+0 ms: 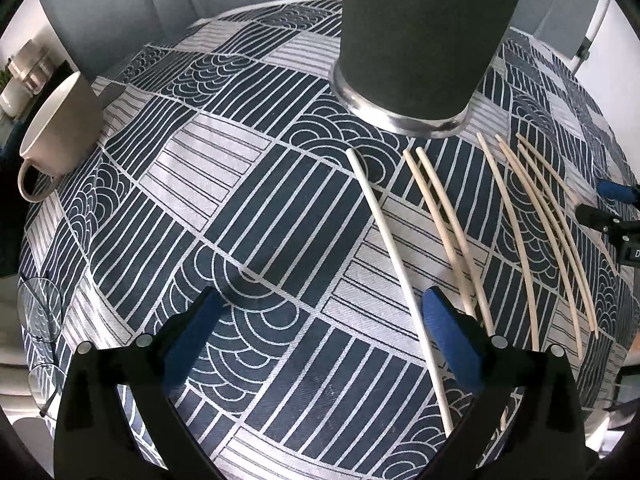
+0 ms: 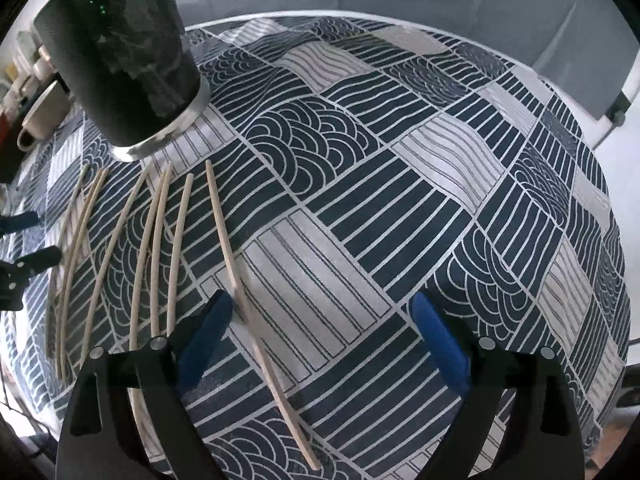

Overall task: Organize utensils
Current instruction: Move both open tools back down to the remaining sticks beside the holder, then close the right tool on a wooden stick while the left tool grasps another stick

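Several pale wooden chopsticks (image 1: 452, 224) lie side by side on the patterned tablecloth, in front of a tall dark cylindrical holder (image 1: 416, 40) with a metal base rim. My left gripper (image 1: 320, 328) is open and empty above the cloth; the leftmost, whitish chopstick (image 1: 394, 256) runs between its fingers, near the right fingertip (image 1: 440, 312). In the right wrist view the chopsticks (image 2: 160, 248) lie left of centre under the holder (image 2: 120, 52). My right gripper (image 2: 320, 332) is open and empty, with the rightmost chopstick (image 2: 240, 280) passing just inside its left fingertip (image 2: 212, 320).
A beige mug (image 1: 56, 132) stands at the cloth's left edge and also shows in the right wrist view (image 2: 40, 116). Clear glasses (image 1: 40, 312) stand at the lower left. The round table (image 2: 400, 160) is covered by a navy-and-white cloth. Each gripper appears at the other view's edge.
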`<state>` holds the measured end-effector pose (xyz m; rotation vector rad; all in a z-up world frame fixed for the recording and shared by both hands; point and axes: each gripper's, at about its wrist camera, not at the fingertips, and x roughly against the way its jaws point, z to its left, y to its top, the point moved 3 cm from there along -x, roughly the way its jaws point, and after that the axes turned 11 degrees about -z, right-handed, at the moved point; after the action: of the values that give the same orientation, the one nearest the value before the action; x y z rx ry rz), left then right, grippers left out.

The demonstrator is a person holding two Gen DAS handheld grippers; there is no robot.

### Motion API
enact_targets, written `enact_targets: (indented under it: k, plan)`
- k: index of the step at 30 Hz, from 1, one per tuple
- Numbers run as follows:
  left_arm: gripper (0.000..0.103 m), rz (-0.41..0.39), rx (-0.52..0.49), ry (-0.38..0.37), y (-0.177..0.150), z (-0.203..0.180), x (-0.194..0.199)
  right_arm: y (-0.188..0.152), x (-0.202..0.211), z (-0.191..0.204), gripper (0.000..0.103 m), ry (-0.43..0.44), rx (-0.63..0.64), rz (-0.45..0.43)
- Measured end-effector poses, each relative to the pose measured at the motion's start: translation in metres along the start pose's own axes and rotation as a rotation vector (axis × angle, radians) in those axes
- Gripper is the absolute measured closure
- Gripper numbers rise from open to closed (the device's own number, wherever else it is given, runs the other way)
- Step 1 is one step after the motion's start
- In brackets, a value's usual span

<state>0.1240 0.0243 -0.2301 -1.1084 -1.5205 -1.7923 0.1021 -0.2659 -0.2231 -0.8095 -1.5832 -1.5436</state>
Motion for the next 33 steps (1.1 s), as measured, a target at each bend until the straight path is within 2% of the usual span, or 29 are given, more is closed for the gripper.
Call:
enact_targets:
  k: [1, 3, 5, 6, 7, 8, 9, 14, 18, 21, 22, 28, 33]
  plan:
    - [0.005, 0.007, 0.000, 0.001, 0.001, 0.001, -0.001, 0.001, -0.001, 0.000, 0.018, -0.001, -0.001, 0.012]
    - [0.005, 0.026, 0.004, 0.002, 0.002, 0.002, -0.002, 0.003, -0.001, 0.000, 0.026, 0.013, -0.005, 0.028]
    - [0.006, 0.031, 0.003, -0.003, 0.002, 0.003, -0.002, 0.005, 0.002, 0.004, 0.044, 0.028, 0.019, 0.024]
    - [0.007, 0.031, -0.002, -0.006, 0.003, 0.005, -0.003, 0.005, 0.004, 0.004, 0.050, 0.033, 0.027, 0.020]
    - [0.009, 0.032, -0.008, -0.008, 0.003, 0.005, -0.002, 0.005, 0.005, 0.005, 0.064, 0.035, 0.031, 0.016]
    - [0.013, 0.034, -0.010, -0.011, 0.003, 0.007, -0.002, 0.005, 0.007, 0.005, 0.074, 0.031, 0.033, 0.008]
    - [0.015, 0.034, -0.010, -0.011, 0.003, 0.009, 0.000, 0.004, 0.008, 0.005, 0.076, 0.027, 0.030, 0.003]
    - [0.041, 0.032, 0.004, -0.008, 0.002, 0.022, 0.007, 0.002, 0.010, -0.004, 0.095, 0.005, 0.001, -0.009]
    - [0.056, 0.045, 0.019, -0.002, -0.001, 0.034, 0.012, 0.003, 0.009, -0.014, 0.098, -0.009, -0.022, 0.011]
    - [0.081, 0.049, 0.050, 0.011, -0.005, 0.044, 0.015, 0.003, 0.010, -0.023, 0.098, -0.003, -0.079, 0.028]
    - [0.096, 0.052, 0.077, 0.016, -0.006, 0.049, 0.016, 0.002, 0.011, -0.026, 0.099, 0.007, -0.101, 0.031]
    - [0.098, 0.094, 0.164, -0.009, -0.012, 0.067, 0.019, -0.005, 0.019, -0.041, 0.098, 0.140, -0.294, 0.048]
    - [0.098, 0.088, 0.197, -0.007, -0.012, 0.075, 0.027, 0.004, 0.036, -0.040, 0.098, 0.179, -0.329, 0.001]
